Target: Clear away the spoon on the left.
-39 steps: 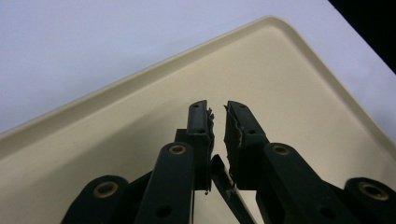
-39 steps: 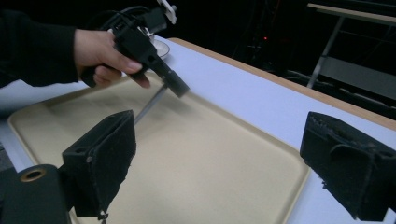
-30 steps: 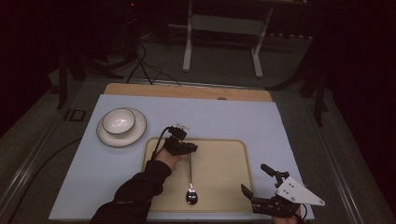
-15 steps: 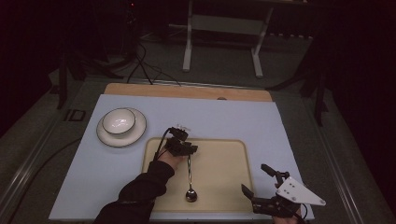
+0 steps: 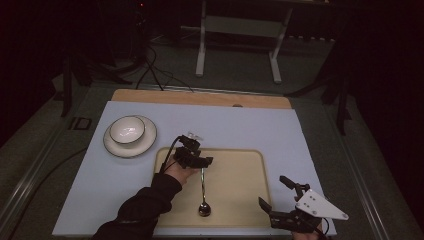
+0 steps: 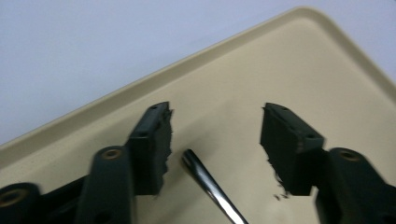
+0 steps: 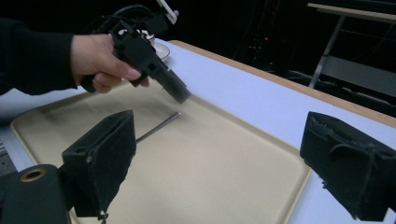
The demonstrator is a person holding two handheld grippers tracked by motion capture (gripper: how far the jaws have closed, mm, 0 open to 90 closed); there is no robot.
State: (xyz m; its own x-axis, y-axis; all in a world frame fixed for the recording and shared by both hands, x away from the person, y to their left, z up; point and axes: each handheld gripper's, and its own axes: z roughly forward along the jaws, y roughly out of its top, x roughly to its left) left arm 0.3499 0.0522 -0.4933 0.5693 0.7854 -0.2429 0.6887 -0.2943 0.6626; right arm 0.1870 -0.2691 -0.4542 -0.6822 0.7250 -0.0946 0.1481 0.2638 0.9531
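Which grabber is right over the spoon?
The left gripper, over the tray: its open jaws straddle the spoon handle tip. The right gripper sits at the table's near corner.

My left gripper [image 5: 200,161] is black all over, a black cable looping off its back at 10 o'clock. My sleeve [image 5: 145,205] is dark. My right gripper [image 5: 276,193] carries a grey three-cornered plate [image 5: 320,205] with small screws. Both have chunky black pads [image 6: 156,140], brass-ringed pivots behind.
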